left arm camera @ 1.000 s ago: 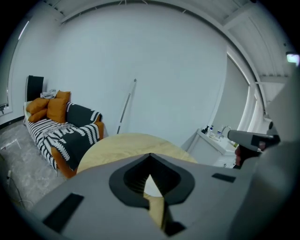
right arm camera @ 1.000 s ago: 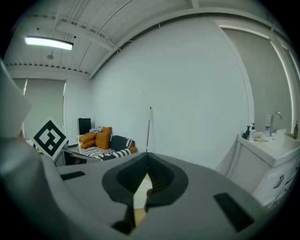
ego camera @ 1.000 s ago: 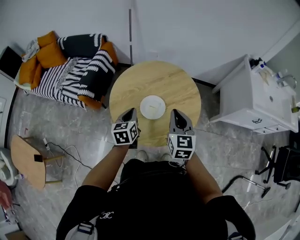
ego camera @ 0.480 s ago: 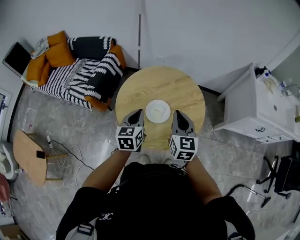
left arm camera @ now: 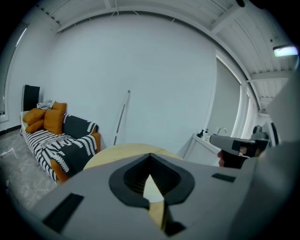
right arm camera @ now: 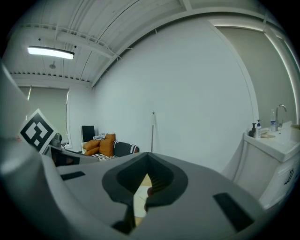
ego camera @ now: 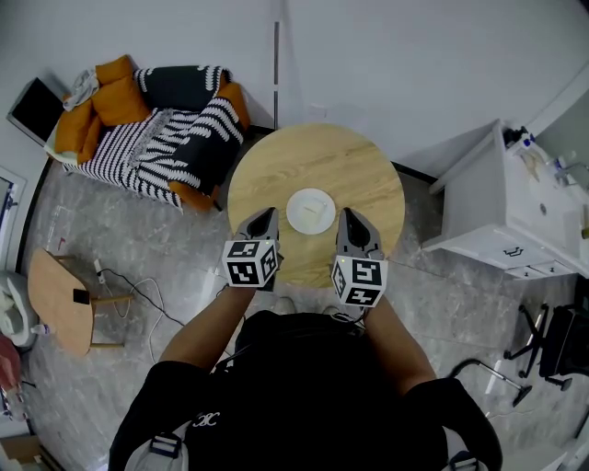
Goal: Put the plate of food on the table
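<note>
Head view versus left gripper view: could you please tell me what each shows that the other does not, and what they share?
Only the head view shows the person's black-shirted torso and the small wooden side table. Only the left gripper view shows the white ribbed ceiling and its lit strip lamp. Both show the black-and-white striped sofa with orange cushions, the round wooden table, the white sink cabinet and the right gripper.

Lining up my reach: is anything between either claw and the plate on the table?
Nothing visible does. The plate sits on the bare table, with the left claw and right claw flanking its near side.
</note>
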`<state>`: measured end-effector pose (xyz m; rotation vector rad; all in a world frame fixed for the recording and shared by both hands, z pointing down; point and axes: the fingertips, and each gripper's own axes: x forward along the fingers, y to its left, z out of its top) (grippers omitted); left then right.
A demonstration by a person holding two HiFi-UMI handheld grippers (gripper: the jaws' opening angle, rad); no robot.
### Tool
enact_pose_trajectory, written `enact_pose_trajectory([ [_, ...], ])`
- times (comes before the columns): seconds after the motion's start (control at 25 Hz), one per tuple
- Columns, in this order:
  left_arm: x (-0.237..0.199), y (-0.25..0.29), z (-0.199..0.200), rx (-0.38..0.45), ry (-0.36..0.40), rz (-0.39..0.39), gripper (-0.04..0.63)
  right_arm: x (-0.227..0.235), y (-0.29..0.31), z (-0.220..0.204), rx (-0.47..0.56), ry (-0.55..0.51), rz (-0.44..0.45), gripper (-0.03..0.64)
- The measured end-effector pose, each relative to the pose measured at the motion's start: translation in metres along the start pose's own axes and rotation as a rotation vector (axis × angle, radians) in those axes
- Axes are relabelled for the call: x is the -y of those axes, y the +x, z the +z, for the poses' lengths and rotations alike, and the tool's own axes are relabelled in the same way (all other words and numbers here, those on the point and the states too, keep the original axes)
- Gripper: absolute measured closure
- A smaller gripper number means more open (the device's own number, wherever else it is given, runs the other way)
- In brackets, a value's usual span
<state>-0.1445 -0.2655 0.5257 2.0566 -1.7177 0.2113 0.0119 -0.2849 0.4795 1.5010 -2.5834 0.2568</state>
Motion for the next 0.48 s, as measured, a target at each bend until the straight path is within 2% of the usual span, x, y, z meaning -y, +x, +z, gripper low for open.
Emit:
enact_pose_trajectory([
  [0.08,-0.0009,0.0001,0.0003,0.001,0.005,0.004,0.588,-0.0004,0.0007,-0.0001,0.0,-0.001,0.005,0.612],
  [0.28,-0.0044,0.0008,-0.0032,-0.012,-0.069,0.014,0.589,-0.002,0.0019,-0.0009,-0.003,-0.009,0.02,0.612],
  [0.48,-0.0009,0.0044,-0.0042,-0.018,-0.032,0.023,0.589,0.0018,0.0032,0.002,0.002,-0.014,0.03,0.612],
])
